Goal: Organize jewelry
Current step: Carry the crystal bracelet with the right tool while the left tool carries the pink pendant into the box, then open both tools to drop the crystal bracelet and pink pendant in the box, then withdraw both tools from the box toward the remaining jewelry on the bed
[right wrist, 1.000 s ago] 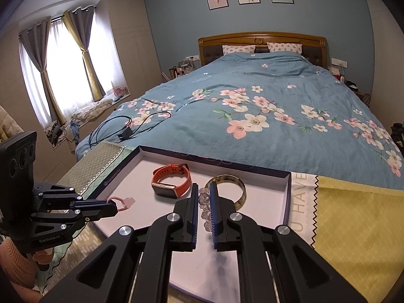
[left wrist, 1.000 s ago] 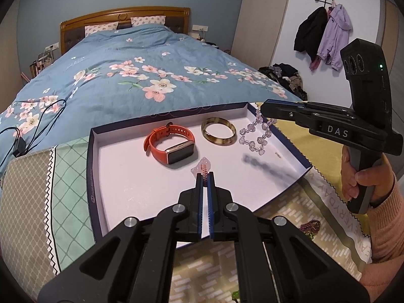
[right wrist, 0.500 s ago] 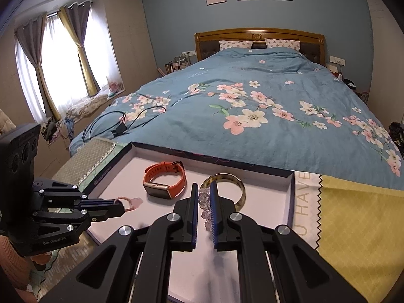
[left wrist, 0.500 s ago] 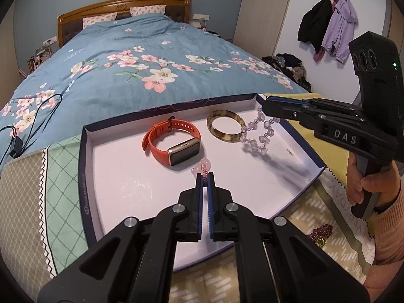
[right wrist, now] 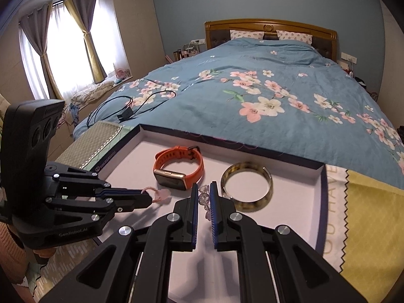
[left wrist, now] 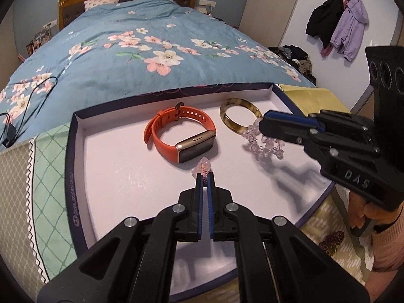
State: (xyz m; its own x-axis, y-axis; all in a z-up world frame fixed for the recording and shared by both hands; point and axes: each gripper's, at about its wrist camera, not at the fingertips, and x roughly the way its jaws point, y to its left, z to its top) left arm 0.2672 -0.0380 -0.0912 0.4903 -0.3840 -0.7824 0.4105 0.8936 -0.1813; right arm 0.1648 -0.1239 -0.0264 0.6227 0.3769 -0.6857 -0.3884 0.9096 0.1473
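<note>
**Both grippers clamped on jewelry above a shallow tray at the foot of a bed.**

The left gripper has its fingers pressed together on a pink cord bracelet, whose stone end projects past the fingertips, just in front of the orange smartwatch lying in the tray. The right gripper has its fingers closed on a clear bead bracelet; in the left wrist view the beads hang from its tip down to the tray floor, just beside the tortoiseshell bangle. Watch and bangle lie side by side near the far wall of the tray, apart from each other. The tray rests on patterned cloths against the blue floral duvet.
</note>
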